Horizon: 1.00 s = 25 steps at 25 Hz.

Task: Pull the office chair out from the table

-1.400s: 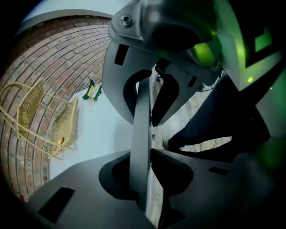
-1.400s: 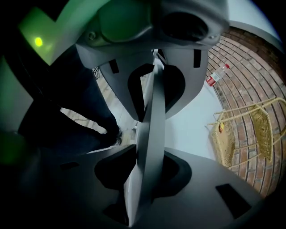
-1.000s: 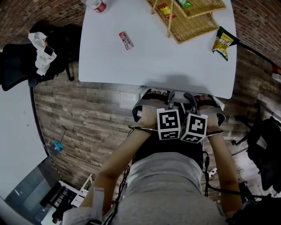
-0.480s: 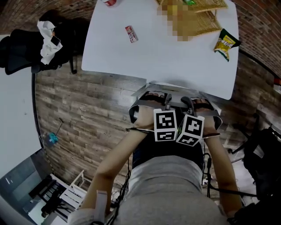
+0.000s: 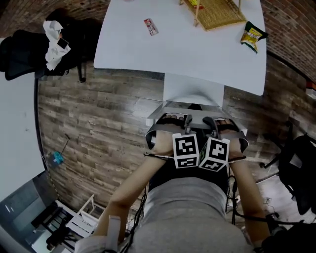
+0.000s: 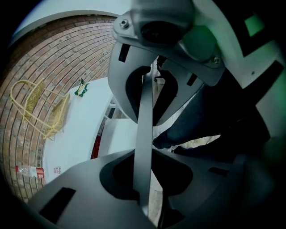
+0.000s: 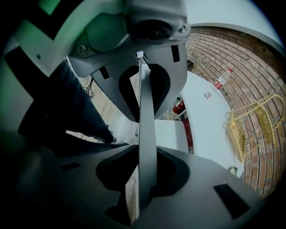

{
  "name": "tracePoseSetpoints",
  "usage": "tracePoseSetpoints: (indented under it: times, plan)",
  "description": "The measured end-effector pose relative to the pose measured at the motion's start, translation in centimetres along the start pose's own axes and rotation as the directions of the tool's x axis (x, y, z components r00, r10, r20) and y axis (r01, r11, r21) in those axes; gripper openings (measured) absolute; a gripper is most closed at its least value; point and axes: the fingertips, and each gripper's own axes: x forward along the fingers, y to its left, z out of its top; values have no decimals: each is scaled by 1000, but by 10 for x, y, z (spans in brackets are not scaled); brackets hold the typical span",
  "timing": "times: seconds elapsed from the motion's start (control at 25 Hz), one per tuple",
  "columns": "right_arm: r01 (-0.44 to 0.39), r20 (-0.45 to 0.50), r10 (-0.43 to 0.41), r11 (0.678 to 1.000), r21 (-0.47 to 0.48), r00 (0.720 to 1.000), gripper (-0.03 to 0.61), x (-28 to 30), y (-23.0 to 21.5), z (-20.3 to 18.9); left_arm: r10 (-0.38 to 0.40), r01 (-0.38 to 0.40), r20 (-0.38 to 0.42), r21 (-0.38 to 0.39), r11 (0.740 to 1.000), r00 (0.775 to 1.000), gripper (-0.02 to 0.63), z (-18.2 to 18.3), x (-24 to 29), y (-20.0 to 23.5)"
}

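Both your claws point steeply down on the office chair (image 5: 192, 91), which sits at the centre of the head view, at 6 o'clock from the white tabletop (image 5: 197, 54). Your left claw (image 5: 185, 121) is clamped on the thin grey rail (image 6: 144, 134) along the top of the chair's back; the jaws stand only as far apart as the rail is thick, with the pads pressed on either face. Your right claw (image 5: 213, 122) grips the same rail just beside it, at 3 o'clock from the left one. Its jaws have just been closing a little and now press on the rail from both sides.

The chair's pale seat runs from your claws toward 12 o'clock and meets the tabletop's near edge. You cannot tell from here whether its far end is under the top.

On the tabletop, a wicker basket (image 5: 217, 12) lies at 1 o'clock. A snack bag (image 5: 253, 35) is near it toward 2 o'clock, and a small packet (image 5: 150, 26) at 11 o'clock. A black chair (image 5: 24, 49) with a white cloth (image 5: 53, 47) on it stands at 10 o'clock on the wood floor (image 5: 98, 123).
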Motion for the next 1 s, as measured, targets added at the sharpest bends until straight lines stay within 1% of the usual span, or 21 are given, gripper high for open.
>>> tracePoseSetpoints:
  times: [0.08,0.16,0.28,0.4,0.48,0.76,1.0]
  plan:
    - [9,-4,-9,1000,15,1000,89,-2,22,3,7,-7,5,3,1000,1000,87,-4,-4,-21]
    - [8,-11,-8,1000,24,1000,89,-4,48,4,-2,2,9,17,1000,1000,87,-7,-8,-46]
    - [1,13,-2,999,52,1000,89,-12,83,19,-20,19,11,48,999,1000,86,-13,-15,-83]
    - [-24,6,24,998,66,1000,87,-17,123,22,-53,53,4,62,997,999,86,-18,-23,-123]
    - [-40,0,40,997,64,999,84,-21,147,19,-61,61,1,60,996,998,86,-20,-28,-146]
    - [-66,18,65,997,44,998,84,-36,197,18,-53,53,-5,13,999,999,86,-17,-42,-196]
    - [-74,34,74,997,-3,997,84,-47,236,13,-53,52,-13,-46,998,999,86,-10,-49,-237]
